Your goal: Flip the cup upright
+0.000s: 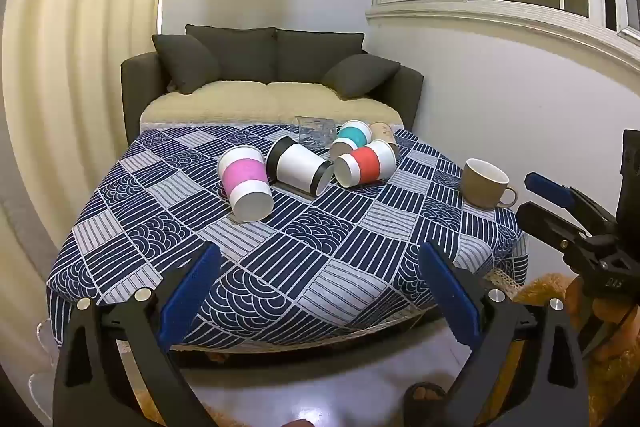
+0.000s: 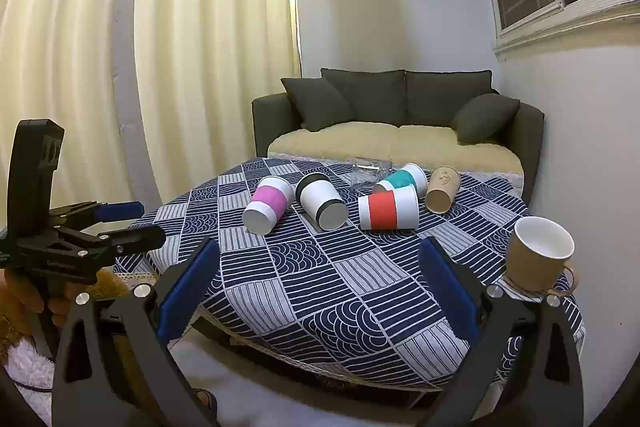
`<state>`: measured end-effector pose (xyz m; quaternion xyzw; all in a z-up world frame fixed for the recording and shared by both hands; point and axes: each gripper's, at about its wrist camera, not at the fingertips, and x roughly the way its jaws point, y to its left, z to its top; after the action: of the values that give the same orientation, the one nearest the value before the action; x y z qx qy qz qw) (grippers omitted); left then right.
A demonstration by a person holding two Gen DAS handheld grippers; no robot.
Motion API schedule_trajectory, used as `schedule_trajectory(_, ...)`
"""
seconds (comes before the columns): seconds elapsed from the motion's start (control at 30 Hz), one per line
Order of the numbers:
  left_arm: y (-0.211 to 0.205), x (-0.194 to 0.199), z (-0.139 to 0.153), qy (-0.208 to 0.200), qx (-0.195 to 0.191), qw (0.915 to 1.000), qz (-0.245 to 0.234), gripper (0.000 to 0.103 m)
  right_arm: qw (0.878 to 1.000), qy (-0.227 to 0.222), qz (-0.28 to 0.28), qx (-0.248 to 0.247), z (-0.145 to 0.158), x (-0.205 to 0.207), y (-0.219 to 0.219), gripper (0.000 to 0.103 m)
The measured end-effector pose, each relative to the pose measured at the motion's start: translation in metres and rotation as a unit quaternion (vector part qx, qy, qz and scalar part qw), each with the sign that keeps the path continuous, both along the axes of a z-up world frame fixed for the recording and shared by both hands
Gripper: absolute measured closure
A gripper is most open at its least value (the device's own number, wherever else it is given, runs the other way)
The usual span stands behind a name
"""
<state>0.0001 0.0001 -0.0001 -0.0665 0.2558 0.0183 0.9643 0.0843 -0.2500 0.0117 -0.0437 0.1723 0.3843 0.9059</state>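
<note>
Several paper cups lie on their sides on the blue patterned tablecloth [image 1: 280,259]: a pink-banded cup [image 1: 245,183] [image 2: 267,203], a black-and-white cup [image 1: 300,166] [image 2: 322,201], a red-banded cup [image 1: 365,163] [image 2: 387,207], a teal-banded cup [image 1: 352,138] [image 2: 402,179] and a brown cup [image 2: 442,189]. A tan mug [image 1: 484,183] [image 2: 538,253] stands upright at the table's right edge. My left gripper [image 1: 320,263] is open and empty, held off the table's near edge. My right gripper [image 2: 320,259] is open and empty, also short of the table; it shows at the right of the left wrist view [image 1: 536,199].
A clear glass item [image 1: 316,133] lies at the table's far side. A dark sofa [image 1: 272,79] with cushions stands behind the table. Curtains hang on the left, a window is at the upper right. A foot in a sandal [image 1: 424,397] is on the floor below.
</note>
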Motion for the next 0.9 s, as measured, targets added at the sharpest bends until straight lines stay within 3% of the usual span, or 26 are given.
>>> schedule_trajectory(0.9, -0.0031, -0.0017, -0.0002, -0.001, 0.002, 1.0000, -0.003, 0.006, 1.000, 0.007, -0.003, -0.008, 0.0011, 0.0012, -0.0005, 0.005)
